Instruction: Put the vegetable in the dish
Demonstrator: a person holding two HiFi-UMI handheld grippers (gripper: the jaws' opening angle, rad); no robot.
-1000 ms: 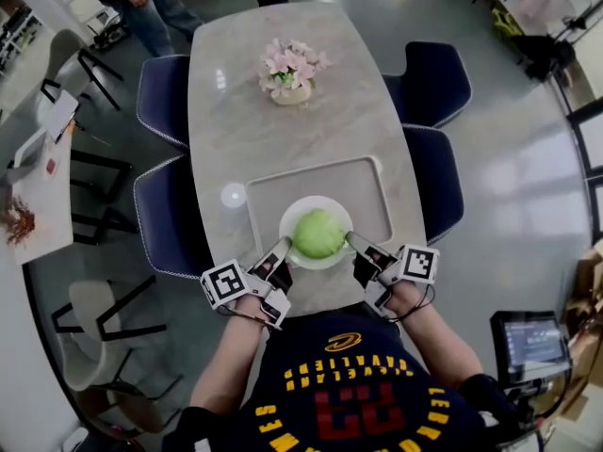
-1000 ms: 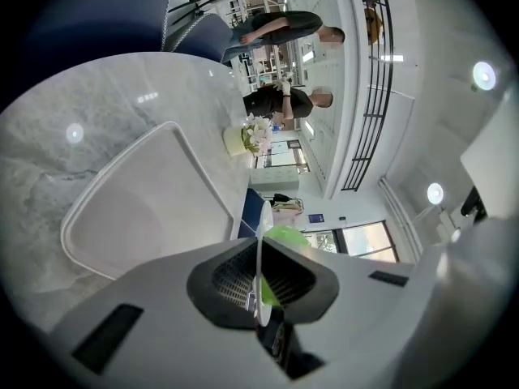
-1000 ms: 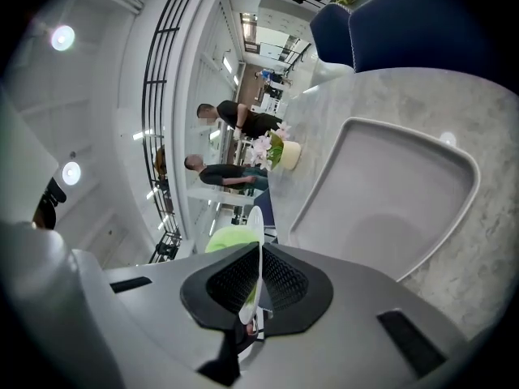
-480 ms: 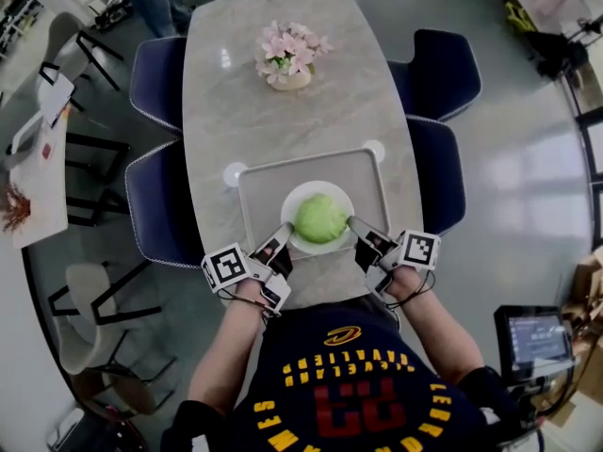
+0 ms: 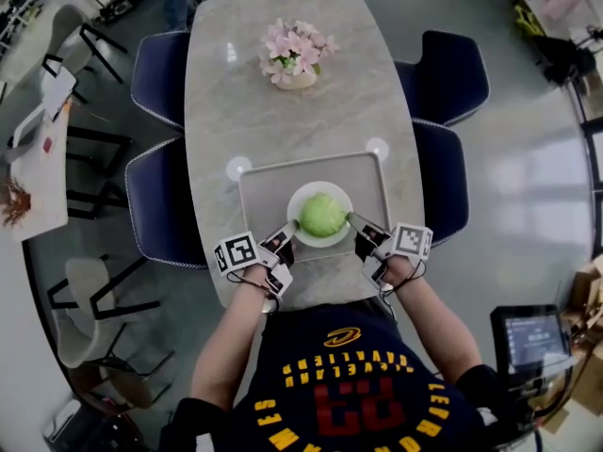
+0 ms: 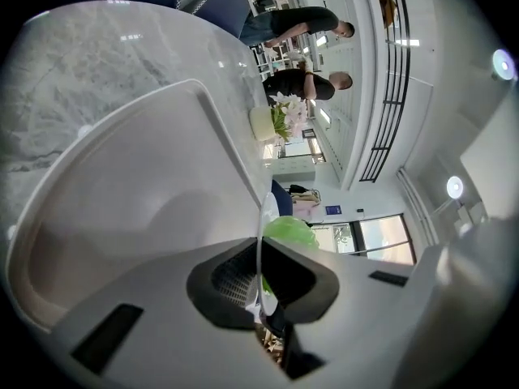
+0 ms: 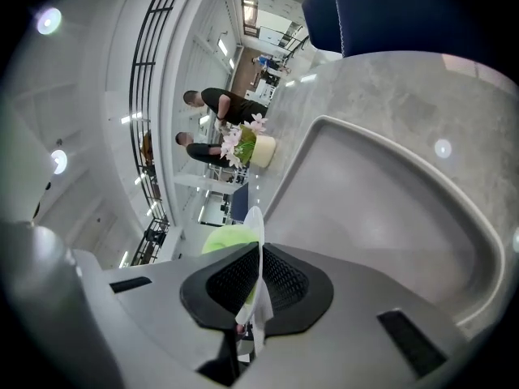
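A round green cabbage [image 5: 323, 215] lies in a white dish [image 5: 300, 197] over the grey tray [image 5: 264, 182] near the table's front end. My left gripper [image 5: 285, 236] is shut on the dish's left front rim, and my right gripper [image 5: 354, 220] is shut on its right rim. In the left gripper view the rim [image 6: 261, 225] runs edge-on between the pads of the left gripper [image 6: 259, 286], with the cabbage [image 6: 290, 232] just past them. The right gripper view shows the same: rim [image 7: 255, 221], cabbage [image 7: 227, 237], right gripper [image 7: 259, 286].
A vase of pink flowers [image 5: 295, 59] stands at the far middle of the marble table [image 5: 311, 121]. Two small white discs [image 5: 238, 169] [image 5: 378, 149] lie by the tray's far corners. Dark blue chairs [image 5: 165, 78] [image 5: 448, 73] line both sides. A screen [image 5: 532, 339] is at lower right.
The dish with the cabbage, held by both grippers, has shifted a little farther over the tray. Both grippers stay shut on the rim.
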